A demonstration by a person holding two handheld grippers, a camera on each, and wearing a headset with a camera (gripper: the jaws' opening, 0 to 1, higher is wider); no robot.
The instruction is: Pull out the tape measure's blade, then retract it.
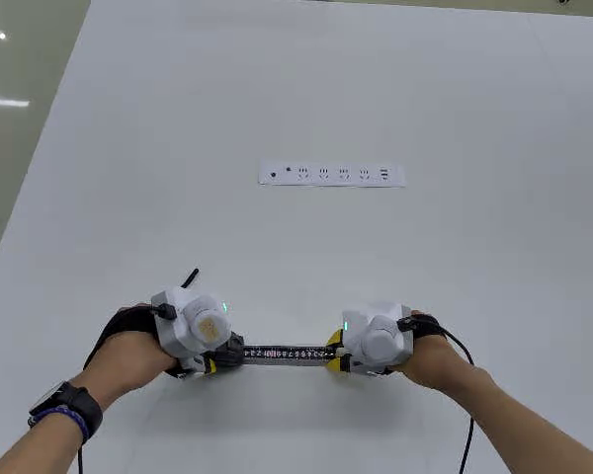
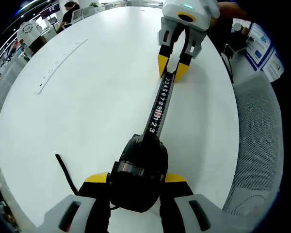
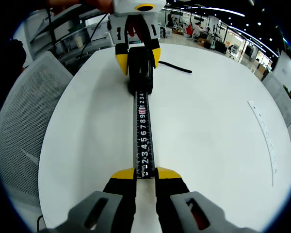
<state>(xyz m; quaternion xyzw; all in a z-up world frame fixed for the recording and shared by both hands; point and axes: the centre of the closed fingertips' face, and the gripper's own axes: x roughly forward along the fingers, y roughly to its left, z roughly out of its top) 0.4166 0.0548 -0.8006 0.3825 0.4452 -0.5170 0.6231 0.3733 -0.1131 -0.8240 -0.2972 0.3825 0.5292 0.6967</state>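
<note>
Left gripper (image 2: pixel 136 178): clenched on the black plastic tape measure case (image 2: pixel 138 167), one yellow-tipped jaw on each side of it; at the left in the head view (image 1: pixel 217 357)
Right gripper (image 3: pixel 145 173): pinched tight on the free end of the numbered steel blade (image 3: pixel 143 131); at the right in the head view (image 1: pixel 334 354)
Blade: drawn out part-way, straight between the two grippers, low over the white table (image 1: pixel 376 89)
Case: near the table's front edge, blade mouth facing the right gripper
Black strap (image 3: pixel 175 67): lies loose on the table beside the case
White power strip (image 1: pixel 332 175): flat on the table, well apart from the grippers, farther from the person
</note>
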